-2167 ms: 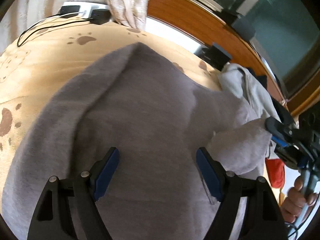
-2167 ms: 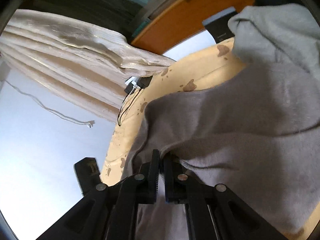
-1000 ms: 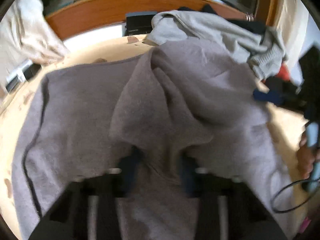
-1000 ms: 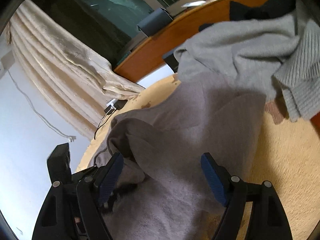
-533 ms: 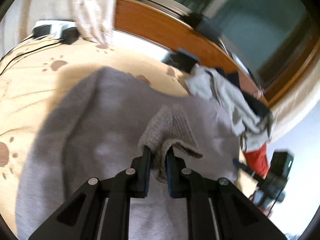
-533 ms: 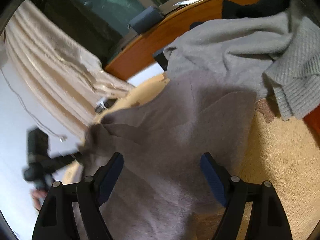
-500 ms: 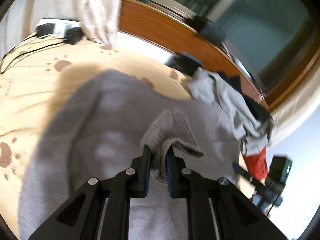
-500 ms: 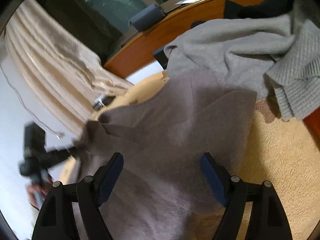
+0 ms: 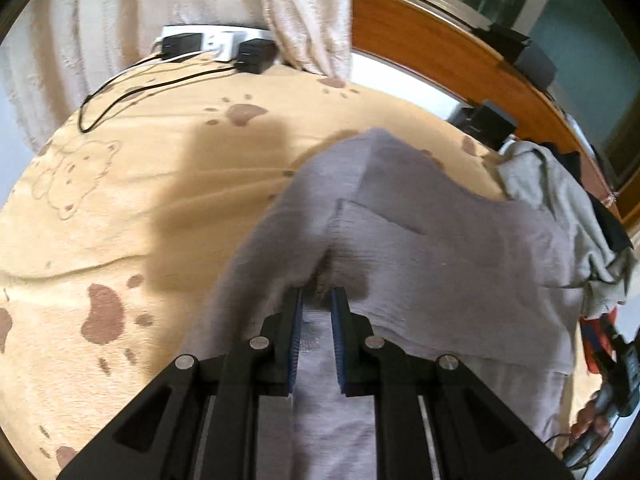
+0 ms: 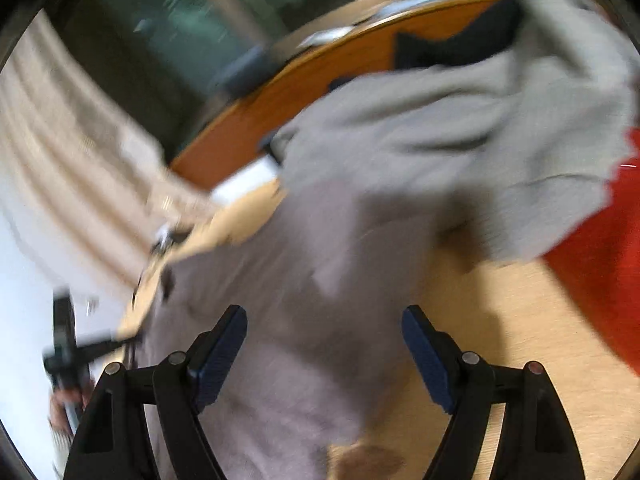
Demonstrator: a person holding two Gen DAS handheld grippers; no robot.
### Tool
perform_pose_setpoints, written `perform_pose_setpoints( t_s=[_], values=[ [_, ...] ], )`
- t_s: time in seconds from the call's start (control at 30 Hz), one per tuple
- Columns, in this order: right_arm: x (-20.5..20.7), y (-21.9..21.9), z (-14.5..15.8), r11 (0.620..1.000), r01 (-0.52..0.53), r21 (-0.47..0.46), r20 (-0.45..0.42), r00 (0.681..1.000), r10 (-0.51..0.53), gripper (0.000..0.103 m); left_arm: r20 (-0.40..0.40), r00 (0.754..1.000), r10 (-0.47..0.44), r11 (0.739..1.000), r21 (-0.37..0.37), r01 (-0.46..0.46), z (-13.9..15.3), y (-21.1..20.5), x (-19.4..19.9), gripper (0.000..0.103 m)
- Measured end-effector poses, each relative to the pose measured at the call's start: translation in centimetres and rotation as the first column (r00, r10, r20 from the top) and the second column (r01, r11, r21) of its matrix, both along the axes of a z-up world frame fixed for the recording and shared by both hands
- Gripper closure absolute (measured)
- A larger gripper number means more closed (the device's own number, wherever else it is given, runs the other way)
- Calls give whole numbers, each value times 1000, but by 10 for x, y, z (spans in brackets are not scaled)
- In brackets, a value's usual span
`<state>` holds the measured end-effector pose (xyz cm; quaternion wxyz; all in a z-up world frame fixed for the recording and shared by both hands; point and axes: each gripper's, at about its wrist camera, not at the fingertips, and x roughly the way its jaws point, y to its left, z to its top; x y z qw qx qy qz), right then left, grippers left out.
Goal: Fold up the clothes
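Note:
A grey-mauve sweater (image 9: 440, 264) lies on a tan blanket with paw prints (image 9: 160, 184). My left gripper (image 9: 316, 300) is shut on a bunched fold of that sweater, and the cloth drapes from its blue pads. In the right wrist view, which is blurred, the same sweater (image 10: 304, 304) spreads below my right gripper (image 10: 324, 328). That gripper stands open above the cloth with nothing pinched. The left gripper (image 10: 68, 356) shows small at the left edge there, at the sweater's far side.
A pile of light grey knitwear (image 10: 460, 144), a black garment (image 10: 452, 44) and red cloth (image 10: 600, 248) lies at the right. A power strip with black plugs and cables (image 9: 216, 48) sits by the cream curtain (image 9: 304, 12). A wooden ledge (image 9: 440, 56) runs behind.
My left gripper has carried the pinched fold across the sweater, so more tan blanket shows on the left. The right wrist view has swung right, bringing red cloth in.

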<state>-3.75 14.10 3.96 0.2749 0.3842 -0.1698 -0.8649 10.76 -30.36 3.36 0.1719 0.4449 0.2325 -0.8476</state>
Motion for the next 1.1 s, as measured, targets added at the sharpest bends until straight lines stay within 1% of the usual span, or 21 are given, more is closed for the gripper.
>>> perform_pose_setpoints(
  t_s=[0.07,0.17,0.23,0.27,0.3,0.33,0.43,0.5,0.57,0.67,0.73,0.77,0.9,0.93,0.97,1.03,1.07,1.1],
  values=[
    [-1,14,3,998,59,-21,-12,998,-59,21,-16,1000,3,1000,7,-3,4,-2,3,86],
    [1,13,6,998,58,-8,-27,998,-58,21,-41,999,-22,1000,0,22,13,5,5,85],
    [4,5,6,999,29,14,-31,999,-29,21,-37,998,-54,998,-20,54,16,15,0,69],
    [5,1,5,1000,11,23,-30,999,-11,21,-34,997,-68,997,-35,67,17,19,-3,49],
    [7,-3,4,999,-8,31,-27,1000,9,21,-30,996,-81,996,-50,80,18,23,-6,34],
    [8,-7,4,999,-25,38,-25,999,26,21,-33,996,-88,994,-65,86,19,27,-9,32],
    [14,-16,4,997,-60,53,-25,998,61,21,-45,994,-100,993,-70,97,21,30,-19,30],
    [15,-19,5,996,-66,59,-28,997,68,21,-32,994,-102,993,-57,100,19,28,-28,24],
    [15,-18,5,996,-65,58,-24,997,67,21,-2,997,-80,996,-39,80,14,24,-39,24],
    [14,-15,4,997,-56,47,-14,998,56,21,-7,997,-79,997,-19,79,11,24,-46,24],
    [13,-11,4,998,-40,38,-11,999,41,21,16,995,-97,994,-53,98,7,29,-54,24],
    [11,-10,4,999,-29,35,-10,1000,29,21,46,994,-97,991,-84,101,3,29,-58,24],
    [4,-1,1,1000,12,0,23,1000,-12,21,108,993,-50,983,-171,68,-18,26,-65,24],
    [2,0,0,1000,15,-9,36,999,-14,21,123,992,-37,979,-193,61,-23,25,-66,24],
    [1,1,-2,1000,16,-14,45,999,-16,21,114,993,-29,980,-190,51,-23,22,-64,27],
    [0,1,-3,1000,20,-14,53,998,-19,21,109,994,-6,979,-201,28,-20,19,-61,51],
    [0,1,-3,1000,19,-10,47,999,-18,21,108,994,8,978,-210,14,-18,18,-59,76],
    [0,0,-2,1000,18,-5,40,999,-18,21,109,994,28,978,-209,-5,-17,15,-56,86]
  ],
)
